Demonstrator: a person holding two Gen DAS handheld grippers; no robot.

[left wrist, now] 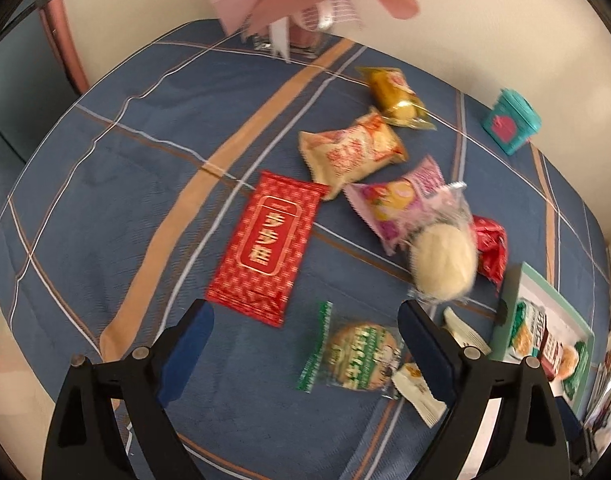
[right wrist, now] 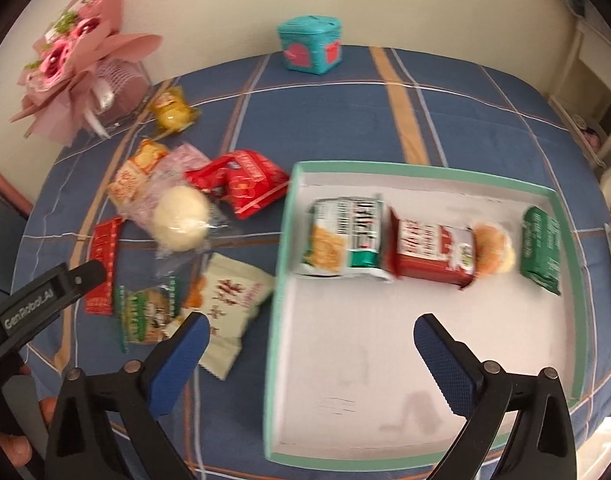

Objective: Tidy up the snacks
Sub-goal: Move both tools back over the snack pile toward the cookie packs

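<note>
Place: a home — living room or bedroom, I cannot tell
Signs: plaid blue tablecloth point(right wrist: 329, 120), pink paper bouquet point(right wrist: 73, 60), teal gift box point(right wrist: 309, 46) — cream walls

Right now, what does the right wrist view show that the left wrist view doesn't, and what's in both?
Right only: the tray's whole inside with three packets in a row, plus the open right claw.

Left only: the red packet shown in full, and the open left claw over the green cookie.

Both: the round bun, teal box, pink bouquet.

Box point(left wrist: 509, 312) cut off at frame edge; red packet point(left wrist: 491, 246) half-hidden behind bun point(left wrist: 443, 260).
</note>
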